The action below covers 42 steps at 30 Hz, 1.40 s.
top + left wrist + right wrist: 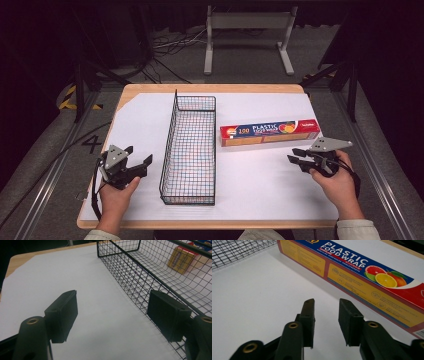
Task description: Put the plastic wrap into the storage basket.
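The plastic food wrap box (270, 132) is lying flat on the white sheet over the counter (150, 90), just right of the wire basket (190, 145) and just ahead of our right gripper (296, 159). In the right gripper view the box (372, 287) sits near the jaws, which stand apart with a narrow gap and nothing between them. Our left gripper (138, 161) is parked on the other side of the basket, jaws spread wide and empty too.

Handling-wise, we'd guess this is an easy one: long thin cardboard carton, light, fairly stiff along its length but the walls will dent if we squeeze hard. The printed card looks a bit slick. We reckon the best hold is across the narrow width near the middle, so it doesn't tip or swing at either end. Our right jaws probably need to open more to get around it. Grabbing by one end looks riskier, since the long box could droop or twist.
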### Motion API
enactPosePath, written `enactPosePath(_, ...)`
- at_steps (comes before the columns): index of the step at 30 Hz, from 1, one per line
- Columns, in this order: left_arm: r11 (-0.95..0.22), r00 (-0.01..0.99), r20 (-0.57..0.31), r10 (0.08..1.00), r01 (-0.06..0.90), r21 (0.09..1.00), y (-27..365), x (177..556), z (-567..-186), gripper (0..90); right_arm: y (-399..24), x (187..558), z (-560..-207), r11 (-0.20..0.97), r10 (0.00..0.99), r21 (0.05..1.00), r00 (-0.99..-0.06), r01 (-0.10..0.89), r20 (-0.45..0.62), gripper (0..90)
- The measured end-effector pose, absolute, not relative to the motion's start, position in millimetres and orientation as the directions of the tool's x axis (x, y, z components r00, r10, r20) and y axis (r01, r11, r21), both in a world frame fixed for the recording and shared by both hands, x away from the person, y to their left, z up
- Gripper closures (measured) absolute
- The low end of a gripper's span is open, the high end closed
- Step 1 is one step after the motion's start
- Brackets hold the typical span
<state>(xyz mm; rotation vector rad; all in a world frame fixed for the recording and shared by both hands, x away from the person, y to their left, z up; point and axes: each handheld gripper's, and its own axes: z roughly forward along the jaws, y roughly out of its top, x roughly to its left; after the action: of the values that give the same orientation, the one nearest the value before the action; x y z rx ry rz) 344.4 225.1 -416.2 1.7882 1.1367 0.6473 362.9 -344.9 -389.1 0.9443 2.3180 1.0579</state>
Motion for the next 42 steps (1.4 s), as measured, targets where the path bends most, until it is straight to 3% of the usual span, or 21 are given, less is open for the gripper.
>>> enactPosePath(21,-0.196,0.422,-0.003,0.907,0.427,0.883,231.3,323.0,-413.9,25.0,-341.0,415.9,-349.0,0.488,0.723,0.747,-0.688,0.451,-0.057,89.5)
enactPosePath(42,-0.199,0.409,0.001,0.912,0.441,0.875,233.8,327.3,-417.3,25.0,-336.7,488.8,-342.9,0.489,0.785,0.663,-0.617,0.568,-0.05,90.0)
